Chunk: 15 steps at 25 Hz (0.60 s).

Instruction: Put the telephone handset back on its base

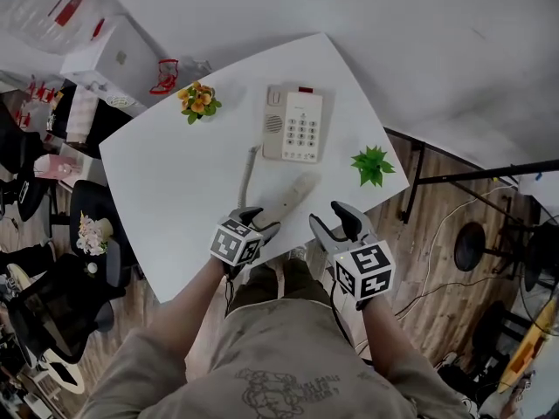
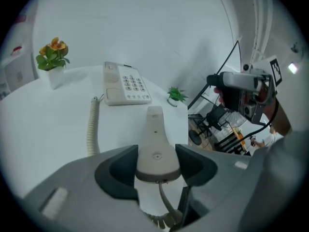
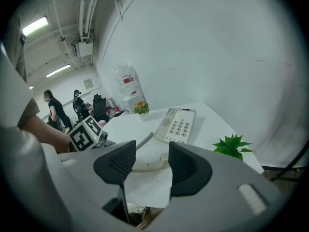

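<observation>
The beige telephone base (image 1: 293, 126) with its keypad sits at the middle back of the white table (image 1: 175, 199). The handset (image 1: 293, 196) lies nearer the front edge, its far end pointing toward the base, and a coiled cord (image 1: 249, 171) runs from the base. In the left gripper view my left gripper (image 2: 157, 161) is shut on the near end of the handset (image 2: 155, 139), one dark pad pressing on each side. My right gripper (image 1: 336, 219) hovers just right of the handset, open, with nothing between its jaws; the handset (image 3: 145, 166) shows beyond them.
A pot of orange flowers (image 1: 199, 100) stands at the table's back left, a small green plant (image 1: 373, 164) at its right edge. Office chairs (image 1: 87, 225) crowd the floor on the left. A black stand and cables (image 1: 476, 234) are at the right.
</observation>
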{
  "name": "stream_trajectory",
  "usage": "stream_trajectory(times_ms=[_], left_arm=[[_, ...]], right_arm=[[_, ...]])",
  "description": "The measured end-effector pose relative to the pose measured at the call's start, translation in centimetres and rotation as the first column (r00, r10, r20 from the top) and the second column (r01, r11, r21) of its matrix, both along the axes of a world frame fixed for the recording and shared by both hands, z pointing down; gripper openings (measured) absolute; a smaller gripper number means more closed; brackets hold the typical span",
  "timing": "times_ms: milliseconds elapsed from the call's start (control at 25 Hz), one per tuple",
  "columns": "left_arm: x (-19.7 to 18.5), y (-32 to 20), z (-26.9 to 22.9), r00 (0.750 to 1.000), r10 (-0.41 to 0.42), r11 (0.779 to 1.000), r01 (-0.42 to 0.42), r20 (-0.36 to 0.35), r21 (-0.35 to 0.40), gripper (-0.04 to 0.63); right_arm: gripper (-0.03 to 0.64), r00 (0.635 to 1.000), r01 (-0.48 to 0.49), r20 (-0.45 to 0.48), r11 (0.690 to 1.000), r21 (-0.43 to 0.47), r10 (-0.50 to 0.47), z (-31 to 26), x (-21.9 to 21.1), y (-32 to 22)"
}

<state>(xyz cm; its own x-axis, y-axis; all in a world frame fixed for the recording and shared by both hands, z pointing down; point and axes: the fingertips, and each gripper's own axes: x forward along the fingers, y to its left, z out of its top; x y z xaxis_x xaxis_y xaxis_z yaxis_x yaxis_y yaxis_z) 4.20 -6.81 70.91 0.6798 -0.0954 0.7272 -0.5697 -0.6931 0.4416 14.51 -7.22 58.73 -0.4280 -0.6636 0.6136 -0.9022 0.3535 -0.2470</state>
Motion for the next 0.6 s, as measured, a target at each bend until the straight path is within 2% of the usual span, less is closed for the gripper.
stream_trajectory(times_ms=[160,280,480,600], left_arm=[[-0.2,-0.7,-1.4,0.991,-0.103,0.993,0.097,-0.082,-0.072,0.247],[-0.7,-1.5,-2.8,0.970,-0.188,0.978,0.170,-0.152,-0.123,0.247],[-1.6,-2.4,-5.0,0.913,-0.310,0.944,0.263,-0.264,-0.200,0.247],[-2.1,-2.4,-6.7,0.866,-0.379,0.916,0.300,-0.327,-0.266,0.247]], right_arm=[[0.237,1.000,-0.001,-0.002,1.000,0.016,0.001,-0.9,0.0,-0.2],[0.236,1.000,-0.002,-0.001,1.000,0.026,0.002,-1.7,-0.1,-0.2],[0.236,1.000,-0.013,0.016,0.999,0.044,0.012,-2.9,0.0,-0.1],[0.235,1.000,-0.020,0.025,0.998,0.060,0.019,-3.9,0.2,-0.1]])
